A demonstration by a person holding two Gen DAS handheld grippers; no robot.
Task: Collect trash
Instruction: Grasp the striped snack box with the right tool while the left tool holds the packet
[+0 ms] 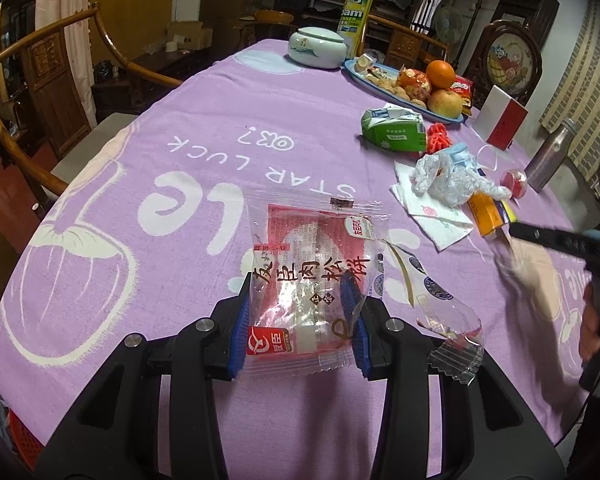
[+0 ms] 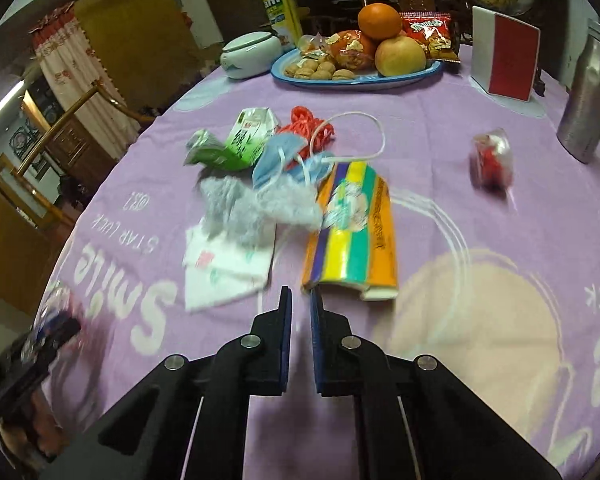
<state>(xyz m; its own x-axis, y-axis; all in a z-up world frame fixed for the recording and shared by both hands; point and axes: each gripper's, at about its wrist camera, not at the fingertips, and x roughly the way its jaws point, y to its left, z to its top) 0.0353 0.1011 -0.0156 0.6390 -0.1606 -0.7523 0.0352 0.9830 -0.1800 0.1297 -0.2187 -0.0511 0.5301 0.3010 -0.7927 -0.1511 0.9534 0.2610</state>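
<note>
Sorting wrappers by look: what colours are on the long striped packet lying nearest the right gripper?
Orange, purple, yellow and green stripes on the long striped packet, best in the right wrist view.

Lilac tablecloth [image 2: 440, 128] (white lettering); striped box [image 2: 352, 232], perhaps orange-edged.

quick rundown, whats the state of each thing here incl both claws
left claw: shut on snack wrapper
snack wrapper: empty, held upright
right claw: shut, holding nothing
milk carton: crushed, lying flat
striped box: lying flat
ceramic jar: lid on
</note>
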